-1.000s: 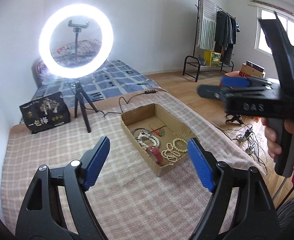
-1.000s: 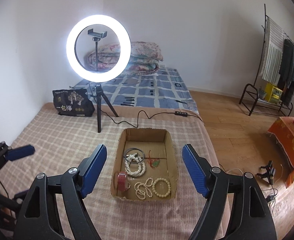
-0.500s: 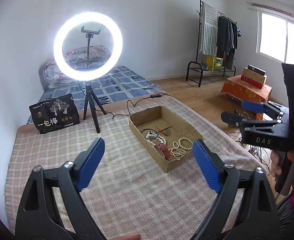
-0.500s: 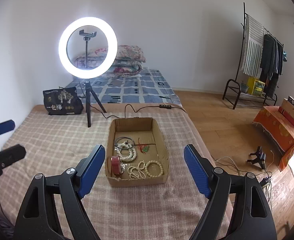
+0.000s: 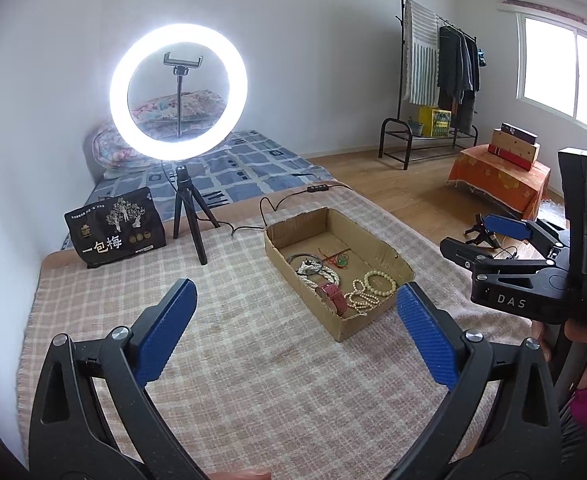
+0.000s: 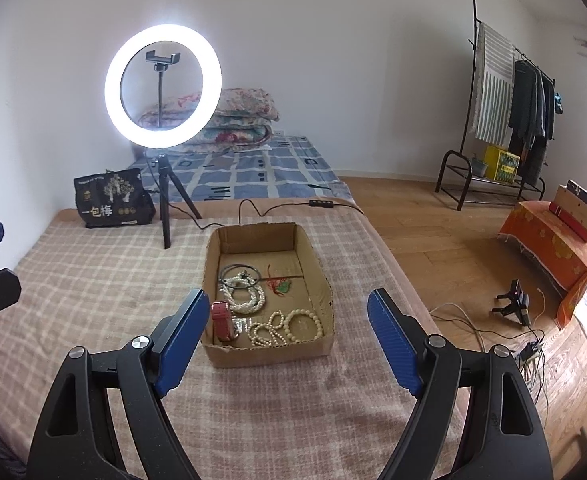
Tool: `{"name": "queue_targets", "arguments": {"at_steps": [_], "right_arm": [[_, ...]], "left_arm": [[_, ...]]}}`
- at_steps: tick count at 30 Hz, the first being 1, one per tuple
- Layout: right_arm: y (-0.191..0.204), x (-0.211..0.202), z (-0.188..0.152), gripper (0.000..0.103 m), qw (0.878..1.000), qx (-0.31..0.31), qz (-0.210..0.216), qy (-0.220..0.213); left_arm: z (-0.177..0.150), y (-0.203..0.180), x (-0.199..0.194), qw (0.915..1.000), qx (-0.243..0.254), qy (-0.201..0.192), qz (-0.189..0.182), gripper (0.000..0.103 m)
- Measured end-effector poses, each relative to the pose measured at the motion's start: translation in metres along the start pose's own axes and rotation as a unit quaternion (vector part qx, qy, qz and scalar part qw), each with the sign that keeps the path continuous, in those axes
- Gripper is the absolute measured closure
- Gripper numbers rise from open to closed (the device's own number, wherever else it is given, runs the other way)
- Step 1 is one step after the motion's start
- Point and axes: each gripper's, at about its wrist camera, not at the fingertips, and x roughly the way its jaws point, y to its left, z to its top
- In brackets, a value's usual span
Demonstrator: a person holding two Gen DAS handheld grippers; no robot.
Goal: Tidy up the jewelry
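**Both tongs spread wide above the jewelry box**

Left gripper and right gripper hang with jaws apart, holding nothing, their ribbed blue pads over the checked woven blanket. From the right wrist, the cardboard box sits at twelve o'clock; from the left, at one o'clock. Inside lie a red strap watch, round cream bead bracelets, a pearl strand and a green pendant. Only the left view shows the right tool's black body at three o'clock. Ring light glows at eleven.
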Motion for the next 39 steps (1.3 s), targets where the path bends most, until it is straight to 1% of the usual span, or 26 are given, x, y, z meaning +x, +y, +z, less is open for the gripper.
{"name": "queue_targets", "arguments": {"at_steps": [6, 9, 19, 39], "right_arm": [[-0.005, 0.003, -0.001, 0.021, 1.0, 0.008, -0.005, -0.003], [-0.006, 0.007, -0.001, 0.021, 1.0, 0.014, 0.0, 0.0], [0.001, 0.01, 0.0, 0.02, 1.0, 0.007, -0.001, -0.001], [0.001, 0.012, 0.0, 0.02, 1.0, 0.008, -0.006, 0.001]], "left_arm": [[-0.001, 0.001, 0.003, 1.0, -0.002, 0.001, 0.003, 0.001], [-0.002, 0.003, 0.004, 0.9999, -0.006, 0.001, 0.008, 0.001], [-0.004, 0.006, 0.002, 0.9998, -0.006, 0.002, 0.017, 0.001], [-0.003, 0.006, 0.002, 0.9998, -0.007, 0.0, 0.019, 0.001]]}}
